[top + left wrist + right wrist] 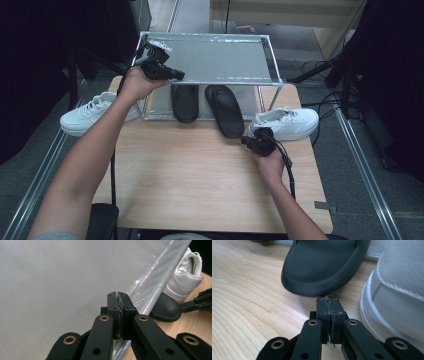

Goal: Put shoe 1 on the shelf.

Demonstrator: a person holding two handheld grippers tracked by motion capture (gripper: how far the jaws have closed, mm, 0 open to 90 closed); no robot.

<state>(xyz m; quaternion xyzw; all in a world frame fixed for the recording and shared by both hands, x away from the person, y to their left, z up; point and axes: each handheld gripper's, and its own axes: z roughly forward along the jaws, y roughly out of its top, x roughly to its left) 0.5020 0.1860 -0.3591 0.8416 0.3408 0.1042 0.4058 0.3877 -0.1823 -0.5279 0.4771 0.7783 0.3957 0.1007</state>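
A metal rack with a grey fabric top shelf [220, 57] stands at the back of the wooden table [200, 175]. Under it lie two black slippers: one [185, 102] tucked inside, the other [225, 112] sticking out onto the table. My left gripper [176, 75] hovers over the shelf's front left edge, jaws shut and empty [118, 297]. My right gripper [247, 141] rests low on the table, shut [327, 301], its tips just short of the protruding slipper's rounded end [324, 267]. A white sneaker [397, 290] sits right beside it.
The right white sneaker [285, 122] lies on the table by the rack's right leg. A second white sneaker [92, 112] hangs off the table's left edge. Dark equipment and cables surround the table. The near half of the tabletop is bare wood.
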